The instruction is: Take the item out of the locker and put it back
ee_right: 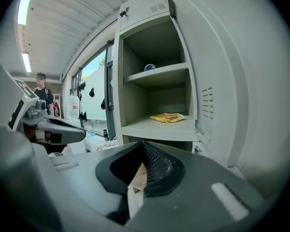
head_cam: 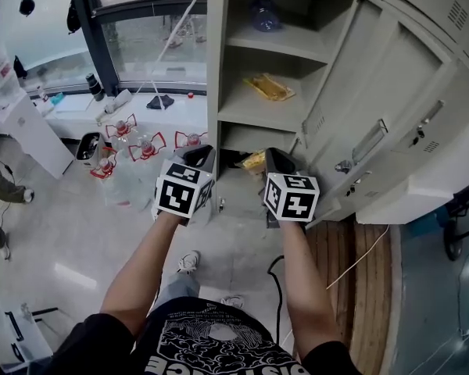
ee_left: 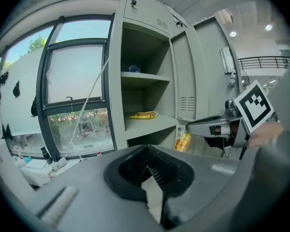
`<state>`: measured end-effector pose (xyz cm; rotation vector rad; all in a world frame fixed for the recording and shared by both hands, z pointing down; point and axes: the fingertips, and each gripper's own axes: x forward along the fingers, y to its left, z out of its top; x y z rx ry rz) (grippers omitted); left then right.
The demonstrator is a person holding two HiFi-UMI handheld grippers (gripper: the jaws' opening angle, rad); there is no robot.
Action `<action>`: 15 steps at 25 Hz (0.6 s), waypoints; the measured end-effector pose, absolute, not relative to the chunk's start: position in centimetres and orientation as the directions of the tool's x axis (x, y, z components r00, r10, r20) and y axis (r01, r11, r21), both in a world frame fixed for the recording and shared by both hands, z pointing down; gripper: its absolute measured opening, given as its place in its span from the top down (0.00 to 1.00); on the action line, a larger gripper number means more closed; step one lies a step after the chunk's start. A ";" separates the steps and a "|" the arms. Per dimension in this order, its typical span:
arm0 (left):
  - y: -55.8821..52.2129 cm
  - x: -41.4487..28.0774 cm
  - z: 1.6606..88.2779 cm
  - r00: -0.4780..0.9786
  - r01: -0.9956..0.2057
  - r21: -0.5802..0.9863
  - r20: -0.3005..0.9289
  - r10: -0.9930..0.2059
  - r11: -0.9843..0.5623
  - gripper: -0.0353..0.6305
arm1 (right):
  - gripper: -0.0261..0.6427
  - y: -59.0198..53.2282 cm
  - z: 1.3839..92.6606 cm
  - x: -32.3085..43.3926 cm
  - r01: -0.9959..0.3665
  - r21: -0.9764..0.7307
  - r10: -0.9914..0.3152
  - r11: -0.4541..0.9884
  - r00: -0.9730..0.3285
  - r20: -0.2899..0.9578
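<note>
The grey locker (head_cam: 219, 92) stands open. A yellow snack bag (head_cam: 254, 161) hangs in front of its lowest compartment, and my right gripper (head_cam: 275, 156) is shut on it. From the left gripper view the bag (ee_left: 182, 141) dangles at the right gripper's (ee_left: 191, 127) tip. In the right gripper view a bit of the bag (ee_right: 137, 177) shows between the right gripper's (ee_right: 137, 170) jaws. A second yellow packet (head_cam: 270, 87) lies on the middle shelf, and a bluish object (head_cam: 263, 14) on the top shelf. My left gripper (head_cam: 197, 153) is level beside the right one, shut, with nothing seen in it.
The locker door (head_cam: 391, 131) swings out to the right. Several large water bottles (head_cam: 129, 162) with red handles stand on the floor at the left, below a window ledge (head_cam: 102, 112). Wooden boards (head_cam: 352, 280) and a cable (head_cam: 275, 287) lie near my feet. A person (ee_right: 40, 86) stands far off.
</note>
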<state>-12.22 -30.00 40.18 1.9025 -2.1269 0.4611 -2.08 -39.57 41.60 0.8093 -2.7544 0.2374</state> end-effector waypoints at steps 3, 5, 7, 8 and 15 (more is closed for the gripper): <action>-30.1 -12.5 41.0 -0.117 -0.993 -0.070 0.397 -0.910 0.097 0.95 | 0.93 -39.7 42.6 -2.6 -0.552 -0.103 -0.504 0.827 -0.811 0.298; -30.1 -12.6 41.5 -0.116 -0.993 -0.069 0.401 -0.909 0.097 0.95 | 0.93 -39.8 43.2 -2.8 -0.553 -0.116 -0.501 0.825 -0.811 0.302; -30.2 -12.8 41.9 -0.116 -0.993 -0.064 0.400 -0.909 0.099 0.95 | 0.93 -40.0 43.8 -3.1 -0.553 -0.123 -0.498 0.824 -0.811 0.306; -30.3 -12.8 42.1 -0.118 -0.993 -0.063 0.397 -0.910 0.102 0.95 | 0.93 -40.2 44.1 -3.2 -0.552 -0.126 -0.497 0.824 -0.812 0.307; -31.1 -13.3 43.4 -0.129 -0.992 -0.058 0.386 -0.914 0.116 0.95 | 0.93 -41.7 47.1 -5.1 -0.547 -0.142 -0.482 0.825 -0.812 0.329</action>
